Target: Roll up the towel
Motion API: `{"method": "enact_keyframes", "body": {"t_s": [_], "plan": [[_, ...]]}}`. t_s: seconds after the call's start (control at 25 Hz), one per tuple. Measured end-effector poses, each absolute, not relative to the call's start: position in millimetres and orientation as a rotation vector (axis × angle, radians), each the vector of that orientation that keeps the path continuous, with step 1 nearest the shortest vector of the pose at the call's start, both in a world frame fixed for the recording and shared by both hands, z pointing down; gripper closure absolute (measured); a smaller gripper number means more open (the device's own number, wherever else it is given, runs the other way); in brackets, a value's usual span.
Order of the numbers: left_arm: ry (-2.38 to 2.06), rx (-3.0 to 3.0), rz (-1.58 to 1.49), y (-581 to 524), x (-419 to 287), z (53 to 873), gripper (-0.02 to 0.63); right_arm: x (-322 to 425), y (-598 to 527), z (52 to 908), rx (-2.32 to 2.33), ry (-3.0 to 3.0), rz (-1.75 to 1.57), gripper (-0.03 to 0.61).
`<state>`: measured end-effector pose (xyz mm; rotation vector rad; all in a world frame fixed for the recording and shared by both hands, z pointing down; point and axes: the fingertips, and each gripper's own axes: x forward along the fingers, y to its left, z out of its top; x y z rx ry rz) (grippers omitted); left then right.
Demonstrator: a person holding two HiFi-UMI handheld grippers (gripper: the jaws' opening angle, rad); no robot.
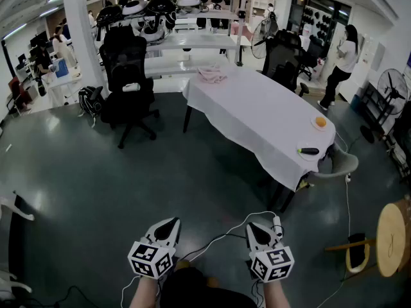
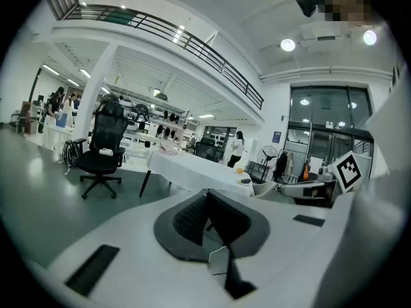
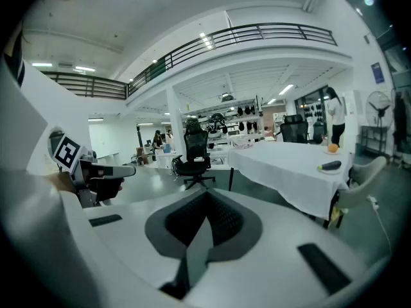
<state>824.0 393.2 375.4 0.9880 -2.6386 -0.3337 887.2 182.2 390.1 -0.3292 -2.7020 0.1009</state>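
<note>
You're facing the white-draped table (image 1: pixel 257 115), with the pink towel (image 1: pixel 212 74) lying crumpled at its far end (well apart from you). You're holding the left gripper (image 1: pixel 170 224) and right gripper (image 1: pixel 252 228) low, jaws closed, both empty.

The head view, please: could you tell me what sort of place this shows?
Likely an open-plan office or lab: black swivel office chair, long white-clothed table, white shelving racks behind.

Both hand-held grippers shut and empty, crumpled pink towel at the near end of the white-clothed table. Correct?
No. The head view shows the crumpled pink towel at the far end of the white-clothed table, not the near end. The left hand-held gripper and right hand-held gripper are shut and empty.
</note>
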Motion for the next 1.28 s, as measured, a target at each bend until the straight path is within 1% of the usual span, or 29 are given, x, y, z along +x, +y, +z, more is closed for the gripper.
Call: {"method": "enact_keyframes", "body": {"t_s": [0.24,0.36,0.48,0.72,0.76,0.84,0.88,0.92,1.0,1.28], "plan": [[-2.670,0.985,-0.365,391.4,854.1,364.4,0.600,920.3,180.9,382.8,-0.340,-2.726,0.110,0.572],[-2.679,0.976,-0.352,392.5,864.6,363.4,0.600,927.1,182.7,376.1,-0.360,-2.759,0.155,0.572],[-2.691,0.979,-0.361,386.7,868.4,361.1,0.600,932.0,179.0,368.0,-0.369,-2.779,0.099,0.572],[-2.688,0.932,-0.367,392.2,881.7,364.0,0.597,944.7,184.2,380.5,-0.372,-2.749,0.144,0.572],[-2.675,0.935,-0.383,393.4,885.1,366.4,0.565,946.3,186.3,384.9,-0.382,-2.735,0.144,0.567],[-2.640,0.950,-0.415,394.1,891.6,372.6,0.376,949.4,191.4,392.5,-0.412,-2.705,0.154,0.399],[-2.628,0.950,-0.422,394.4,893.7,375.6,0.322,950.4,192.8,394.7,-0.422,-2.697,0.160,0.363],[-2.623,0.943,-0.423,395.2,894.3,377.5,0.300,950.5,193.1,395.7,-0.427,-2.694,0.164,0.351],[-2.624,0.921,-0.421,396.9,892.4,377.2,0.278,947.7,191.5,394.9,-0.433,-2.691,0.161,0.337],[-2.654,0.934,-0.384,398.7,872.7,370.8,0.273,925.7,176.2,390.4,-0.414,-2.722,0.131,0.337]]}}
